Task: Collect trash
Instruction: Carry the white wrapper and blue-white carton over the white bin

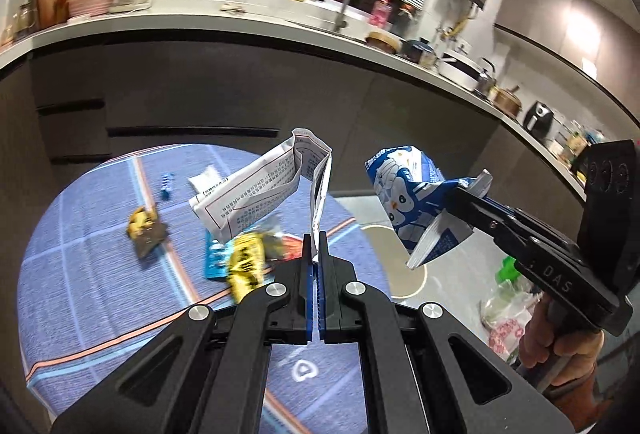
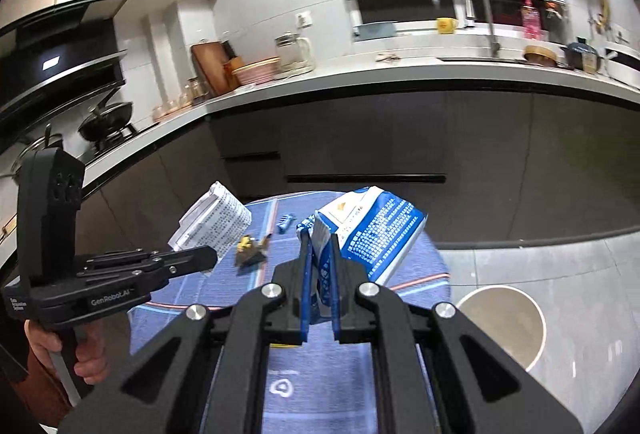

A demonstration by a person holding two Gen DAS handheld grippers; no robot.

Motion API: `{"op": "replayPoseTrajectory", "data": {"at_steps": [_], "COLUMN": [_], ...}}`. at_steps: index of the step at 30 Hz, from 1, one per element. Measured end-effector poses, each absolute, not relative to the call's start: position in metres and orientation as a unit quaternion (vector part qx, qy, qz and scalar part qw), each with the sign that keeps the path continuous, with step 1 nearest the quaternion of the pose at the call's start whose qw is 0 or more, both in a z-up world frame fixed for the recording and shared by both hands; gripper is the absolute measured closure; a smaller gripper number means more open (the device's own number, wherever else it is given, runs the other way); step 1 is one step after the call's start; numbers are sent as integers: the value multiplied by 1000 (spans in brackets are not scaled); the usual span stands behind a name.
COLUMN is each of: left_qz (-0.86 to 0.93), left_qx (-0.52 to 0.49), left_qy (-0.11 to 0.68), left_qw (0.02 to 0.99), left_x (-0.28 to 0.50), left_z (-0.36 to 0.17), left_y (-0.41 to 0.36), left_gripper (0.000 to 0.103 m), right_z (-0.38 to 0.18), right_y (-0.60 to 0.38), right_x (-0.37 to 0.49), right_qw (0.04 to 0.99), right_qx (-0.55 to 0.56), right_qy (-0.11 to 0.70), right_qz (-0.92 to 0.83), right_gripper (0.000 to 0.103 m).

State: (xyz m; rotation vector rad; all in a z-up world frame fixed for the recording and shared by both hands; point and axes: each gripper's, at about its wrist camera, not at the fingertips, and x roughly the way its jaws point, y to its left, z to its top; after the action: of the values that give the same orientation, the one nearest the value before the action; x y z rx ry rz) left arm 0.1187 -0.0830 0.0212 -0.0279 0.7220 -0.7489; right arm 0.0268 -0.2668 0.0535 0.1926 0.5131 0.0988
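My left gripper (image 1: pixel 316 248) is shut on a folded white printed paper leaflet (image 1: pixel 256 190), held up above the round blue table (image 1: pixel 80 274). My right gripper (image 2: pixel 320 242) is shut on a blue and white penguin-print bag (image 2: pixel 376 230), also lifted off the table. That bag (image 1: pixel 412 194) and the right gripper (image 1: pixel 460 202) show at the right of the left wrist view. The leaflet (image 2: pixel 216 222) and left gripper (image 2: pixel 208 258) appear at the left of the right wrist view. Yellow wrappers (image 1: pixel 248 258) (image 1: pixel 142 224), a teal packet (image 1: pixel 216 258) and a small blue wrapper (image 1: pixel 167 183) lie on the table.
A round beige bin (image 2: pixel 508 318) stands on the grey floor right of the table. A plastic bag of rubbish (image 1: pixel 508 318) lies on the floor. Dark cabinets and a cluttered white counter (image 2: pixel 360 78) run behind the table. A hand (image 2: pixel 88 358) grips the left handle.
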Motion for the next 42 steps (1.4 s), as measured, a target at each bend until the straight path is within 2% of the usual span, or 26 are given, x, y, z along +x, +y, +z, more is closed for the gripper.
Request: {"op": "replayPoseTrajectory", "data": {"at_steps": [8, 24, 42], "left_qz": [-400, -471, -510], "left_qx": [6, 36, 83], "left_qy": [351, 401, 474], "left_qw": [847, 785, 713], "left_x": [116, 129, 162], "left_z": [17, -24, -103], "left_y": [-137, -242, -341], "left_gripper": [102, 102, 102], "right_z": [43, -8, -96], "right_y": [-313, -394, -454], "right_x": [12, -8, 5], "right_qw": [961, 945, 921], "right_qx": [113, 163, 200], "right_qy": [251, 277, 321], "right_qz": [8, -62, -95], "right_gripper": [94, 94, 94]}}
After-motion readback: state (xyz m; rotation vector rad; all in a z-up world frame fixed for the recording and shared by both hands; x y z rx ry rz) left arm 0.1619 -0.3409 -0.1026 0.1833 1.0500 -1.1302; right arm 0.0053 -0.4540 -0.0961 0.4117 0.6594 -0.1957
